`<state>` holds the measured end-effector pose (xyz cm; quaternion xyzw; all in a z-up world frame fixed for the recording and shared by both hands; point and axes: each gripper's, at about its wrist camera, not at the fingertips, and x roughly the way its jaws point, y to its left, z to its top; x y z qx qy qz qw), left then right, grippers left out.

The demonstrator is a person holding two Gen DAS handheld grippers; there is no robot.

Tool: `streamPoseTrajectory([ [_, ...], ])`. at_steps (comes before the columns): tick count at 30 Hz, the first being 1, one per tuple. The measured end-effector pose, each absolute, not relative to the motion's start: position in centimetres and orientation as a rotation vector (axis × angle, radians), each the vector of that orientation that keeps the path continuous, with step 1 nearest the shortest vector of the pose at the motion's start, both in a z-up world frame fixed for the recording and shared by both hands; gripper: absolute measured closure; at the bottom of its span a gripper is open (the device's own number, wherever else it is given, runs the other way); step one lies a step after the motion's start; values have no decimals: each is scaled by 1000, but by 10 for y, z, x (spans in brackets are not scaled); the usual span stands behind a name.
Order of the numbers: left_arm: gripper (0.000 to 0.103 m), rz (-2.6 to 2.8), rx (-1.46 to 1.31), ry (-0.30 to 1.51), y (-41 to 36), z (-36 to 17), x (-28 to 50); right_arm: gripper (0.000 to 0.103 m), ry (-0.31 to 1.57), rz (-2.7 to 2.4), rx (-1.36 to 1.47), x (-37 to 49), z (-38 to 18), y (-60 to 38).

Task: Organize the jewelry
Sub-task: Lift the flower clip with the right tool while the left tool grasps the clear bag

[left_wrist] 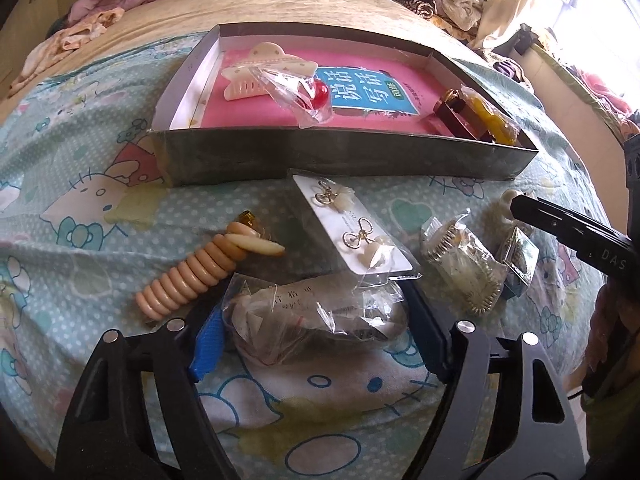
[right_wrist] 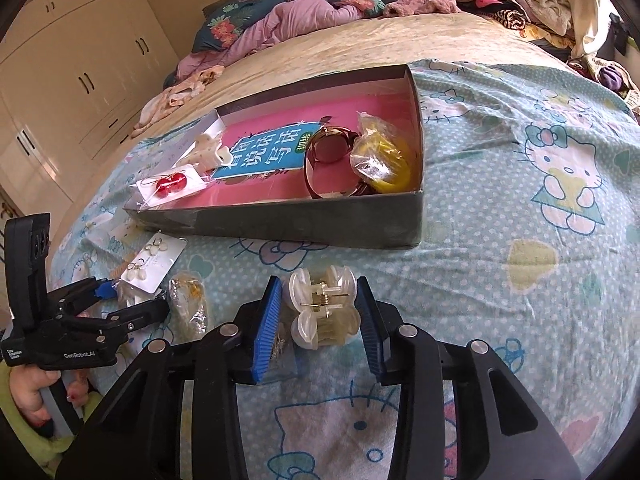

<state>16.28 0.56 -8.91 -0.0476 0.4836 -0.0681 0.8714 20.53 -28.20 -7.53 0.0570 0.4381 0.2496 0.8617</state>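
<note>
Blue-padded jaws of the right gripper are clenched on a clear clip, one pad on each side of it. The clip rests on the sheet, spring up. Just outside the left pad lies a small packet, partly under that finger. Ahead of the jaws, well apart from them, stands the box.

The left gripper is released: its jaws stand wide with a crumpled bag lying between them on the sheet. The bag's ends reach close to both pads; whether they touch it I cannot tell. What the bag holds is too blurred to tell. Just ahead of the jaws an earring card lies tilted, its near corner over the bag. Outside the left finger and ahead is a bead bracelet. Outside the right finger sits a packet with a metal comb, and beyond that the right gripper's finger comes in from the side.

Further ahead, inside the box, a pink book covers the floor. On it lie a cream claw clip and a packet with a red charm toward the left end. A brown bangle and a bagged yellow bangle are at the right end.
</note>
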Motion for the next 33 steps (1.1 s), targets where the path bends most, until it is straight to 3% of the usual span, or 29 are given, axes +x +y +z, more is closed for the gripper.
streamPoseTrajectory([
  [33, 35, -90, -239, 832, 73, -22, 125, 68, 783, 602, 39, 180, -13, -245],
])
